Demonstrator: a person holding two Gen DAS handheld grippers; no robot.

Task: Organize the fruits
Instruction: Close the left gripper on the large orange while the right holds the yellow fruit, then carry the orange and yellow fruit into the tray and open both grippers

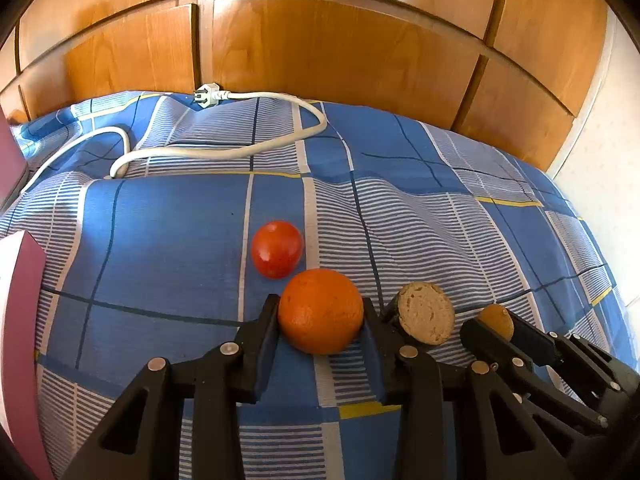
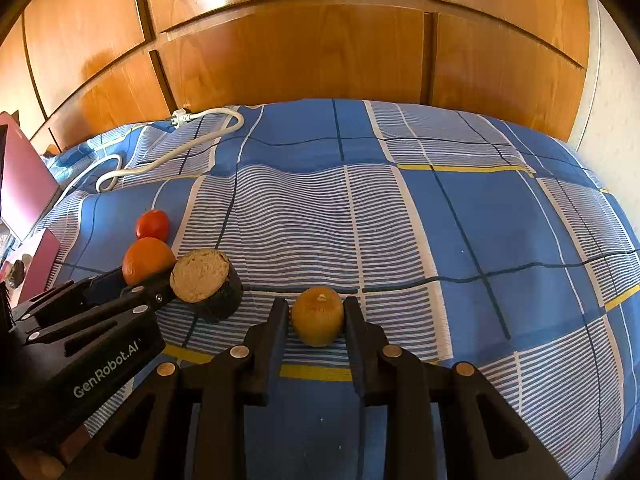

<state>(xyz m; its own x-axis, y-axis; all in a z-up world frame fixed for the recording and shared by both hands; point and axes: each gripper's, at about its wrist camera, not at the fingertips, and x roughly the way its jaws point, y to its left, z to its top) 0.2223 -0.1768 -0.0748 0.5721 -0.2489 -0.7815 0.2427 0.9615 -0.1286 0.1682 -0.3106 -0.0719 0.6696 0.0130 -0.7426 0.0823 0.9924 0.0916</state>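
Observation:
An orange (image 1: pixel 320 312) rests on the blue checked bedcover (image 1: pixel 168 240), and my left gripper (image 1: pixel 320 305) is shut on it, a pad pressing each side. Just beyond it lies a red tomato (image 1: pixel 276 249). To the right sits a dark-skinned half fruit (image 1: pixel 426 314), its beige cut face turned toward the camera. My right gripper (image 2: pixel 316 304) is shut on a small yellow-brown fruit (image 2: pixel 318 316) that sits on the cover. The right wrist view also shows the left gripper (image 2: pixel 132 280) with the orange (image 2: pixel 146 258), the tomato (image 2: pixel 152 224) and the half fruit (image 2: pixel 200 276) at the left.
A white power cable (image 1: pixel 216 152) with its plug (image 1: pixel 206 94) lies coiled at the far left of the bed. A maroon box (image 1: pixel 20 320) stands at the left edge. Wooden wardrobe doors (image 1: pixel 320 60) rise behind the bed. The bedcover's right half (image 2: pixel 480 220) carries nothing.

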